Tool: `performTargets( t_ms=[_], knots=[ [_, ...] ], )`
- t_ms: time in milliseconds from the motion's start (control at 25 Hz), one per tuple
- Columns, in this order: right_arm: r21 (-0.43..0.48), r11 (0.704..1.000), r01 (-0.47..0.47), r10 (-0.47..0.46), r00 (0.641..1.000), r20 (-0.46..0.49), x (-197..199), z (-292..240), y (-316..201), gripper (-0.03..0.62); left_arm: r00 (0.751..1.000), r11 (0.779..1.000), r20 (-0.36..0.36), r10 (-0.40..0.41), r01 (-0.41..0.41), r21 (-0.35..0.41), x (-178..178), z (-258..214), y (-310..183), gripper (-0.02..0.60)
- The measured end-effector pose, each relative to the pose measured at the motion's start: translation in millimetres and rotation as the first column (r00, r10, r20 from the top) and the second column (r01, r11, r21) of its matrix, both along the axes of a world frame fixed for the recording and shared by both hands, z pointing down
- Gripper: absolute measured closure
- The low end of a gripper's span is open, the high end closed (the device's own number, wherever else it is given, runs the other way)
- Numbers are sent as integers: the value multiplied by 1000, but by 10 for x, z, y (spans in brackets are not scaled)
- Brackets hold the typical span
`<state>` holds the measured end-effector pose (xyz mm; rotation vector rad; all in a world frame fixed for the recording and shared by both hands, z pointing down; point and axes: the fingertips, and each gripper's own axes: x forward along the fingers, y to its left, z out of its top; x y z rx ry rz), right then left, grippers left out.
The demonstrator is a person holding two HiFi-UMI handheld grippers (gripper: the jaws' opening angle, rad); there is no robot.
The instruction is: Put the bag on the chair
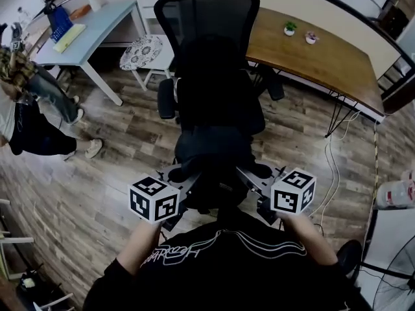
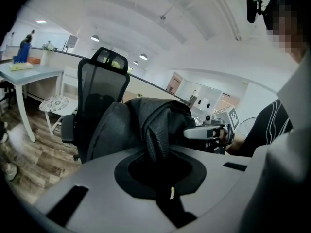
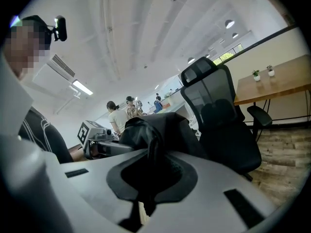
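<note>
A black fabric bag (image 1: pixel 214 149) hangs between my two grippers, just in front of the black mesh office chair (image 1: pixel 214 76). My left gripper (image 1: pixel 187 172) is shut on the bag's left side, and dark fabric (image 2: pixel 146 125) bunches out of its jaws (image 2: pixel 158 161). On the other side my right gripper (image 1: pixel 250 172) is shut on a fold of the bag (image 3: pixel 160 125), which fills its jaws (image 3: pixel 150 171). The chair (image 2: pixel 99 93) faces me with its seat (image 3: pixel 233 144) right behind the bag. I cannot tell whether the bag touches the seat.
A grey table (image 1: pixel 97 24) and a patterned stool (image 1: pixel 141 52) stand at the back left. A curved wooden desk (image 1: pixel 311 50) with two small plants runs behind the chair. A person (image 1: pixel 29 109) stands at the left. Cables (image 1: pixel 334 154) trail on the wood floor at the right.
</note>
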<state>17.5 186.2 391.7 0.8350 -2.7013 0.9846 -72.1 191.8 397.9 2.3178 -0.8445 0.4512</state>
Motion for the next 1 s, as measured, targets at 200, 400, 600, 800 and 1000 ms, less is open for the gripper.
performTargets(
  t_ms=[200, 400, 600, 800, 1000],
  knots=[
    [-7, 1000, 13, -13, 1000, 17, 48, 40, -581, 586, 1000, 1000, 6, -11, 12, -8, 49, 38, -579, 540],
    [-20, 1000, 21, -20, 1000, 19, 157, 81, -1151, 586, 1000, 999, 5, -17, 18, -30, 159, 86, -1152, 540],
    [-8, 1000, 16, -16, 1000, 12, 296, 45, -1690, 586, 1000, 1000, 14, -24, 24, -7, 294, 61, -1699, 540],
    [24, 999, 22, -21, 1000, -19, 390, -8, -2121, 586, 999, 999, 7, -34, 34, 19, 388, 14, -2110, 540],
    [41, 999, 26, -24, 998, -59, 396, -76, -2503, 586, 999, 998, 2, -47, 47, 35, 397, -43, -2474, 540]
  ],
)
